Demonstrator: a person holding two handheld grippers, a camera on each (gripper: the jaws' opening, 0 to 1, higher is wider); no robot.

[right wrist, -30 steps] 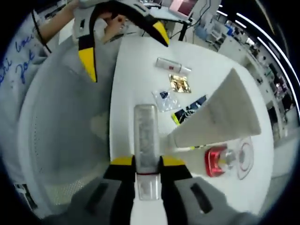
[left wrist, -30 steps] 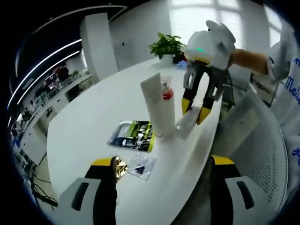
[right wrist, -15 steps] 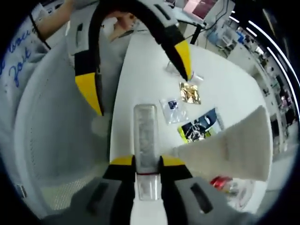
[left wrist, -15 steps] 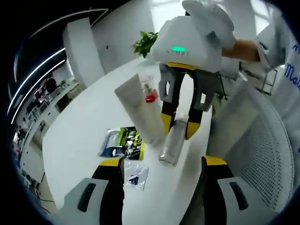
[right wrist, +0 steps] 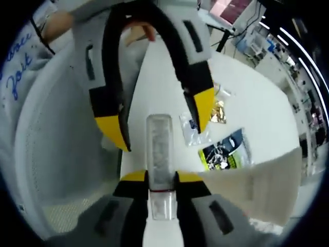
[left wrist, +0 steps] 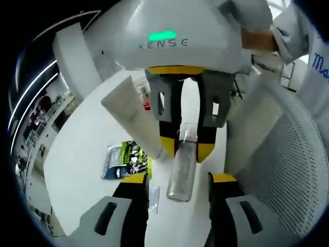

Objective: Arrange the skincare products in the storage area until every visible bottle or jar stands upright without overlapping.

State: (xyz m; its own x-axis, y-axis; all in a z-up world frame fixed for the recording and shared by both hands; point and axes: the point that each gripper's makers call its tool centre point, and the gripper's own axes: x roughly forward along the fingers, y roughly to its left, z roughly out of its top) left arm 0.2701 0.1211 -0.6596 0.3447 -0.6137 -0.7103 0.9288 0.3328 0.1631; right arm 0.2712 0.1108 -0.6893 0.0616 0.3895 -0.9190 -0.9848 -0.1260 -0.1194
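Right gripper (right wrist: 161, 177) clamped on a clear slim bottle (right wrist: 160, 149), held at its capped end, body sticking out toward 12 o'clock in right gripper view; same bottle at centre of left gripper view, hanging from the right gripper toward 6 o'clock. Left gripper (left wrist: 177, 180) spread wide, nothing between the jaws, bottle's free end just inside the gap; not touching as far as visible. Looks like a handover or a two-point regrip before standing it up. Handling guess: light, stiff clear plastic or glass, smooth and likely slippery, narrow base so tips easily; best taken mid-body, square across the cylinder, not at the cap. Past the bottle, white tube (left wrist: 132, 118) standing at about 10 o'clock in left gripper view, cap down on the white table (left wrist: 77, 170); soft-walled, squeezes under load, so grip low near the cap. Red-capped small bottle (left wrist: 146, 105) just behind the tube, mostly hidden, stance cannot be told. Flat sachets on the table: one green-black (left wrist: 125, 160), one clear (left wrist: 152, 198), plus one gold (right wrist: 219, 111) at 2 o'clock in right gripper view. Count: 2 bottles, 1 tube, 3 sachets, 2 grippers. Mesh chair (left wrist: 288, 170) at 3 o'clock off the table edge
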